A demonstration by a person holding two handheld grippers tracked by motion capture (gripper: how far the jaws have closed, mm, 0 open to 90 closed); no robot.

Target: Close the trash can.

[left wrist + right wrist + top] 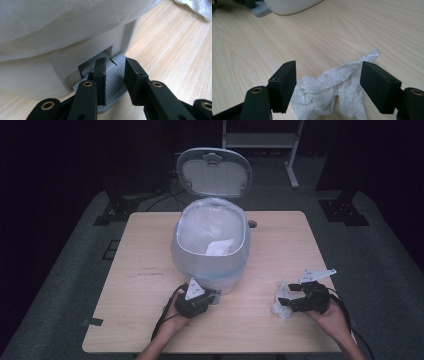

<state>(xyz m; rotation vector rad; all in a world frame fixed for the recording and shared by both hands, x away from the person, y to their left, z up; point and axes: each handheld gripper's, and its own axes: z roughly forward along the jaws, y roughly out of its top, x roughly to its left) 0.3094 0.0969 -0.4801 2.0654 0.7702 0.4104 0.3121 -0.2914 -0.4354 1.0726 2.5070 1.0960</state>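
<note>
here our right tongs (pixel 328 82) stand apart astride the crumpled tissue (pixel 332 92), its long axis running across the gap. our left tongs (pixel 115 80), nearly together and gripping nothing, press the bin's pedal (pixel 113 82) on the left.

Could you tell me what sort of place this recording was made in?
Probably a lab or studio set up for recording, not a home: a bare wooden table stands alone on grey carpet, dark curtains surround it, and black stand bases with cables sit behind.
</note>
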